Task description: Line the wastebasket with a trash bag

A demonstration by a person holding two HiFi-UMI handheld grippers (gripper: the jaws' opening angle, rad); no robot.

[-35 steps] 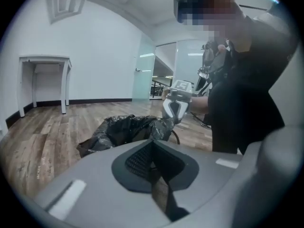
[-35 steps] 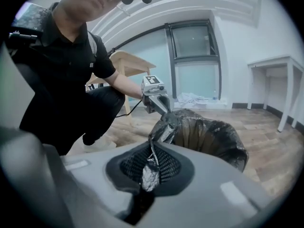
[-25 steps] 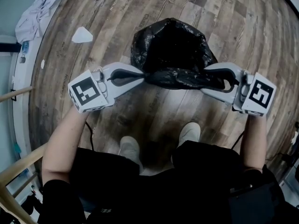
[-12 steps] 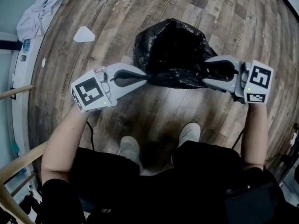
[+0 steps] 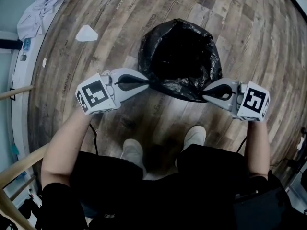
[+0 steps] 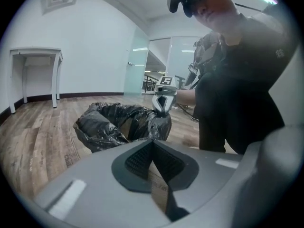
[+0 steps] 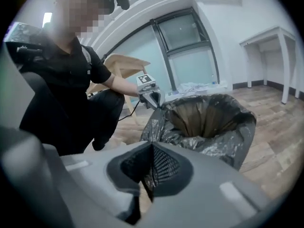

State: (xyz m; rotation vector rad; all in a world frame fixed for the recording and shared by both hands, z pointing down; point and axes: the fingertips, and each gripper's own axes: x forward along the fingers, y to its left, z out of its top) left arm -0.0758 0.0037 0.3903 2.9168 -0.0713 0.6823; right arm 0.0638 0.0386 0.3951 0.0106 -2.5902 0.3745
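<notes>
We look down on a wooden plank floor (image 5: 158,114). At its centre, just beyond our feet, a black trash bag (image 5: 180,56) stands with its mouth open upward. It is draped over the wastebasket (image 7: 204,115), whose brown inner wall shows only in the right gripper view. The left gripper (image 5: 146,82) holds the bag's near-left rim, its fingers (image 6: 137,158) clenched on the film and drawing it to a point. The right gripper (image 5: 205,96) is at the near-right rim; its fingers (image 7: 164,167) have just been closing and now pinch the crinkled film between them. Far left on the floor lie a pale cloth (image 5: 36,16) and, nearer the bag, a small white scrap (image 5: 87,33).
</notes>
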